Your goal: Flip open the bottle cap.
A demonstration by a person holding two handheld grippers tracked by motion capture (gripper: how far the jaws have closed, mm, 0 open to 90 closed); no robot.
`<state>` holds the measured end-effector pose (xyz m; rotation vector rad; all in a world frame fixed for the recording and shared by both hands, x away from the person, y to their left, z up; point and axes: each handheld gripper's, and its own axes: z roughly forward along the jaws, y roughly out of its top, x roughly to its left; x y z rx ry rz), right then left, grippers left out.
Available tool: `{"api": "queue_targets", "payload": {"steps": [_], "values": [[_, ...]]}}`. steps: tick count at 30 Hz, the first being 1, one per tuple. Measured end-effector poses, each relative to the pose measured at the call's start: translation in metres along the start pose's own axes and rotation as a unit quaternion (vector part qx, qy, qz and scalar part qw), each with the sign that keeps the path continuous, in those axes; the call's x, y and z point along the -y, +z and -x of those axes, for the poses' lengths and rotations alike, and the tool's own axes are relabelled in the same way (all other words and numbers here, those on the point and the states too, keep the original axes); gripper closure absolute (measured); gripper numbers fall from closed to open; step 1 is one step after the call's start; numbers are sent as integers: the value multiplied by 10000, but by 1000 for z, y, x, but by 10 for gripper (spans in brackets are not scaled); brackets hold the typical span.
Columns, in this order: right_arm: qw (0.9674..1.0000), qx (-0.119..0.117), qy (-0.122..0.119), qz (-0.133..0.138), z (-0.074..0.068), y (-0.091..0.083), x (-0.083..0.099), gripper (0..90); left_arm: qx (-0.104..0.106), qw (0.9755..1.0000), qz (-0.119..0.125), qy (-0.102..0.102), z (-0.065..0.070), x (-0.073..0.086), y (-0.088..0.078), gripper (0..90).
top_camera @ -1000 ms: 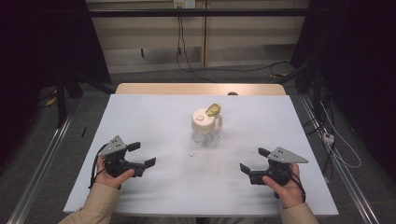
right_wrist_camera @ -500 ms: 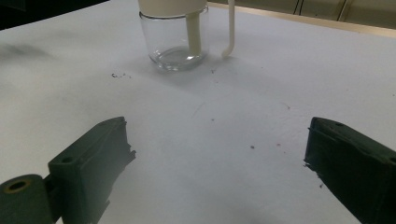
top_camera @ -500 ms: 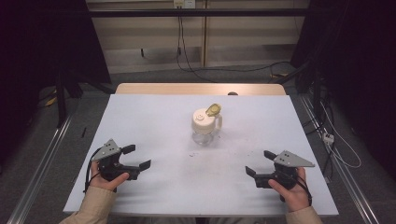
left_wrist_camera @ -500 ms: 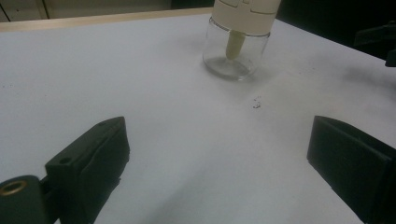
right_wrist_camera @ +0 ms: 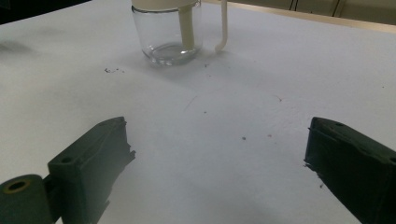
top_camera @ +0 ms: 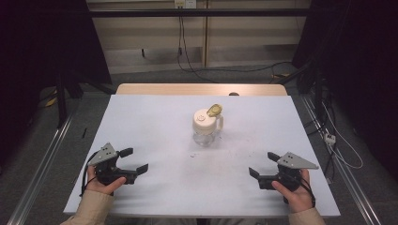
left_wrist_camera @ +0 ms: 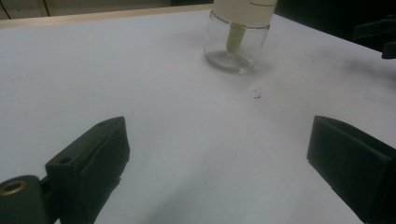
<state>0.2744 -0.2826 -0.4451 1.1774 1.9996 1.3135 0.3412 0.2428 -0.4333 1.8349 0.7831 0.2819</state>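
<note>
High view: the glass jar (top_camera: 206, 127) stands mid-bench (top_camera: 155, 122), well apart from both grippers; left gripper (top_camera: 133, 160) and right gripper (top_camera: 261, 164) fingers apart, holding nothing; both gripper views cut off the jar's lid.

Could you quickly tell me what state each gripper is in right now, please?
Left gripper: open, holding nothing, over the table.
Right gripper: open, holding nothing, apart from the jar.

A lidded glass jar (top_camera: 207, 126) stood mid-table (top_camera: 155, 122), well apart from the left gripper (top_camera: 134, 161) and right gripper (top_camera: 261, 165), both spread wide.
</note>
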Motion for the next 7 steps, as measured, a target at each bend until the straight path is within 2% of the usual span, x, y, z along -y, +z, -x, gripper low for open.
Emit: {"api": "queue_targets", "payload": {"steps": [7], "values": [[9999,-44,-30,-102,-1,4,0,58,-11,10000,76,40,1,-2,1,53]]}}
